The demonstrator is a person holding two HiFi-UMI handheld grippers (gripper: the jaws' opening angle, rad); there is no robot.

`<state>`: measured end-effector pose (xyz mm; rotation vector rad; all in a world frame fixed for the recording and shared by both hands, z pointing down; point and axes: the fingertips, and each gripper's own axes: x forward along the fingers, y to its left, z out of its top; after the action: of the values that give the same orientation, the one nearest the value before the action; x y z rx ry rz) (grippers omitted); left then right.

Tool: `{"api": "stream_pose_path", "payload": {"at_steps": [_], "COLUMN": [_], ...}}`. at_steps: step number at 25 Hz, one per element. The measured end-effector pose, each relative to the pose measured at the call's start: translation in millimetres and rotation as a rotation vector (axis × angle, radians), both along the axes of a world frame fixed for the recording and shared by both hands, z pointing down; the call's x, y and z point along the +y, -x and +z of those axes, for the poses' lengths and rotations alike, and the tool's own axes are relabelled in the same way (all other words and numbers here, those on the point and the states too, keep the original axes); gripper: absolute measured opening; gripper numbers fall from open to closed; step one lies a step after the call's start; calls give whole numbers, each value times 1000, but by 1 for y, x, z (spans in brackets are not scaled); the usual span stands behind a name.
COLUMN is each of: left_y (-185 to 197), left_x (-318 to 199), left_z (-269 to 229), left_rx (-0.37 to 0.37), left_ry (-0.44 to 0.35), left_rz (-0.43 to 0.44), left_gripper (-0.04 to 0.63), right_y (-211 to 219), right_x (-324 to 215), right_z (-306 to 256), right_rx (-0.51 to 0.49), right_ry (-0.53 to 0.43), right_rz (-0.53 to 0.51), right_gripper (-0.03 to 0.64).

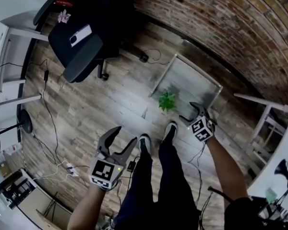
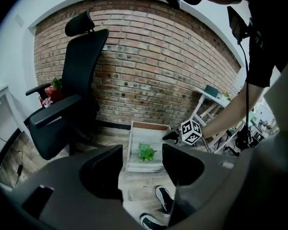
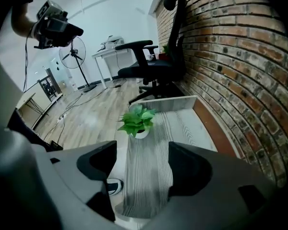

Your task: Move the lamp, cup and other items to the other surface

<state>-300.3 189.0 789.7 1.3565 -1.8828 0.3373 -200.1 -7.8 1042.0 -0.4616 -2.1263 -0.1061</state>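
Person stands on wood floor (image 1: 86, 109), facing a low table (image 1: 194, 83) set against the brick wall (image 1: 221, 23). The plant (image 1: 167, 100), green leaves in a small white pot, sits upright on the table, near the edge away from the wall.

Left gripper (image 1: 126, 135): low at the left, above the floor and beside the person's shoes (image 1: 144, 143). Jaws spread, nothing between them. Its own view looks past them to the plant and table, well ahead.

Right gripper (image 1: 189, 112): over the near end of the table, just right of the plant and not touching it. Jaws spread wide, empty, only bare tabletop showing between them. The plant stands beyond the tips, left of centre.

Black office chair (image 1: 81, 47) stands left of the table, well apart. Standing fan (image 1: 24, 121) and cables are on the floor at far left.
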Motion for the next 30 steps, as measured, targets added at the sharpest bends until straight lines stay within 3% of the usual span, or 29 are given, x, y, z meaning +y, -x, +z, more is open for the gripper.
{"api": "stream_pose_path", "payload": {"at_steps": [10, 15, 18, 20, 25, 30], "left_y": [-3, 7, 6, 6, 10, 12], "left_x": [12, 23, 28, 32, 45, 48], "left_z": [69, 90, 99, 103, 101, 73], "left_rx": [62, 83, 83, 84, 89, 81], "left_ry": [19, 29, 36, 35, 28, 3], "left_rz": [-32, -58, -60, -59, -66, -55], "left_gripper": [253, 253, 253, 253, 253, 253], "right_y": [50, 81, 90, 91, 91, 87], "right_x": [36, 45, 55, 61, 63, 60], "right_z": [88, 109, 115, 118, 111, 67], "right_rx": [-30, -66, -88, -96, -98, -105], "right_ry": [-27, 20, 23, 11, 15, 33], "right_rz": [-153, -130, -160, -180, -111, -18], "right_gripper": [368, 410, 393, 329, 308, 308]}}
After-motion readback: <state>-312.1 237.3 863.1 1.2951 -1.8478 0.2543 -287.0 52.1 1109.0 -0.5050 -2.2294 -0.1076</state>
